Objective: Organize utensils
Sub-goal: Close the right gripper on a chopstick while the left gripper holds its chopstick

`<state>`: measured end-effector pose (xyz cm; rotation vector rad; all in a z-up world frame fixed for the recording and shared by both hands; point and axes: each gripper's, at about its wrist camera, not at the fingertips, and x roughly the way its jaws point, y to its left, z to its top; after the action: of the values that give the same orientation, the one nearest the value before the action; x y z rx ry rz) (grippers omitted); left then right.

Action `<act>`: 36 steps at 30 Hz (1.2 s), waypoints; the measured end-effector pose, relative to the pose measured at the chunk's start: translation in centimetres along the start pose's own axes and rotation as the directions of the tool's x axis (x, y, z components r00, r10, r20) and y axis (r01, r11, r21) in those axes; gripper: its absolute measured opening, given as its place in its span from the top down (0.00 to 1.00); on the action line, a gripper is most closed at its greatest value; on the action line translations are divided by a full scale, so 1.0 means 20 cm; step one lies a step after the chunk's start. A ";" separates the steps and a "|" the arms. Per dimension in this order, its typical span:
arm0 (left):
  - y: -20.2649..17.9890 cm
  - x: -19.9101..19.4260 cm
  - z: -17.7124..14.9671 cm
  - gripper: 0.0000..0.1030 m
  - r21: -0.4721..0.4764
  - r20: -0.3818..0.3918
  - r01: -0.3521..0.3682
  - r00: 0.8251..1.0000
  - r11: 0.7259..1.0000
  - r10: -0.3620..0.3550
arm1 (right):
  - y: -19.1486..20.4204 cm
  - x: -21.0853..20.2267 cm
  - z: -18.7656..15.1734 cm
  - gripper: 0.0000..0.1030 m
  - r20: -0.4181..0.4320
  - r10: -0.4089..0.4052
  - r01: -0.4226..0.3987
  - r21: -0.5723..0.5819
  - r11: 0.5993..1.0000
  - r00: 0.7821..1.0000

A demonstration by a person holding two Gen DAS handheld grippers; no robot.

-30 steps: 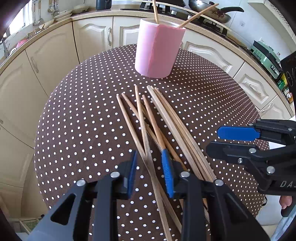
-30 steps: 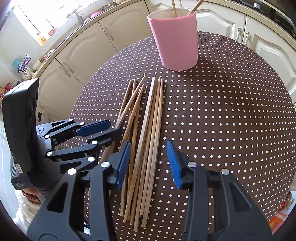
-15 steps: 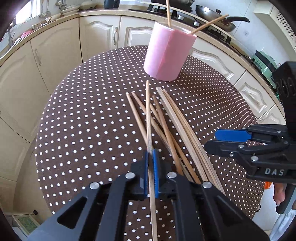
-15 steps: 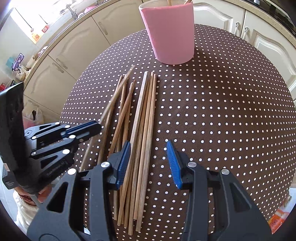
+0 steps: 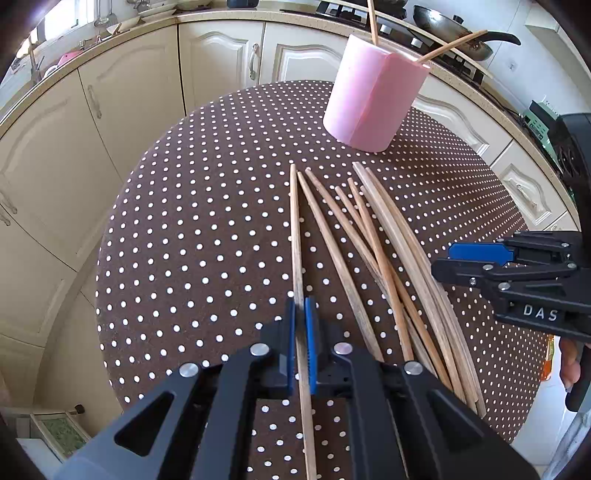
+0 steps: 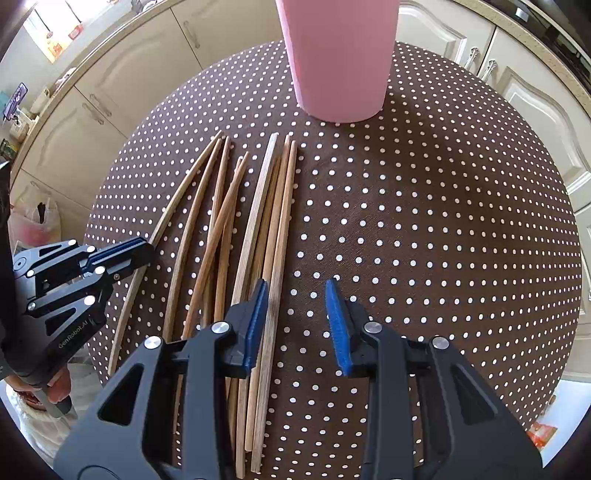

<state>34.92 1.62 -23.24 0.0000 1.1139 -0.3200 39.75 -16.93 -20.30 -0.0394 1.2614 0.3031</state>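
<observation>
Several wooden chopsticks (image 5: 373, 254) lie fanned on the round brown polka-dot table (image 5: 207, 206). My left gripper (image 5: 302, 325) is shut on one chopstick (image 5: 295, 236) that points toward the pink holder (image 5: 373, 99), which has two chopsticks in it. My right gripper (image 6: 297, 314) is open over the right edge of the chopstick pile (image 6: 266, 229), its left pad beside the rightmost sticks. The pink holder (image 6: 338, 55) stands straight ahead in the right wrist view. The left gripper also shows in the right wrist view (image 6: 122, 258), and the right gripper in the left wrist view (image 5: 476, 258).
Cream kitchen cabinets (image 5: 122, 96) curve behind the table. A stove with a pan (image 5: 454, 26) sits on the counter behind the holder. The table edge drops off at left and right.
My left gripper closed on one chopstick and drew it left, out of the pile. My right gripper moved forward toward the holder, still open.
</observation>
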 end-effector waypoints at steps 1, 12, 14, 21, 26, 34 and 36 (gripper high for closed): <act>0.00 0.00 0.00 0.94 0.000 -0.002 0.001 1.000 1.000 -0.001 | 0.01 0.00 0.00 0.70 -0.003 -0.013 0.013 -0.008 1.000 1.000; -0.05 0.04 0.07 0.93 0.047 -0.070 -0.027 0.997 0.999 0.030 | 0.18 0.03 0.07 0.77 -0.072 -0.085 0.078 -0.092 0.993 0.994; -0.06 0.05 0.09 0.93 0.056 -0.096 -0.036 0.994 0.998 0.041 | 0.20 0.04 0.08 0.81 -0.087 -0.095 0.085 -0.109 0.990 0.992; -0.09 0.07 0.12 0.93 0.068 -0.119 -0.067 0.990 0.995 0.074 | 0.29 0.04 0.06 0.92 -0.093 -0.121 0.108 -0.141 0.984 0.988; -0.08 0.07 0.11 0.94 0.056 -0.115 -0.065 0.991 0.996 0.071 | 0.26 0.03 0.03 0.93 -0.067 -0.093 0.084 -0.122 0.989 0.993; -0.04 0.00 0.06 0.95 0.020 -0.017 -0.022 1.000 1.000 0.022 | 0.02 -0.06 -0.08 0.93 0.032 -0.018 0.020 -0.067 0.998 0.999; -0.05 -0.07 0.06 0.95 0.028 0.037 -0.006 0.999 1.000 0.005 | -0.01 -0.13 -0.10 0.94 0.071 0.005 -0.001 -0.065 0.998 0.997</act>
<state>35.10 0.72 -21.42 0.0217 1.0722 -0.3296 37.28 -18.07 -18.41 -0.0818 1.1804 0.3455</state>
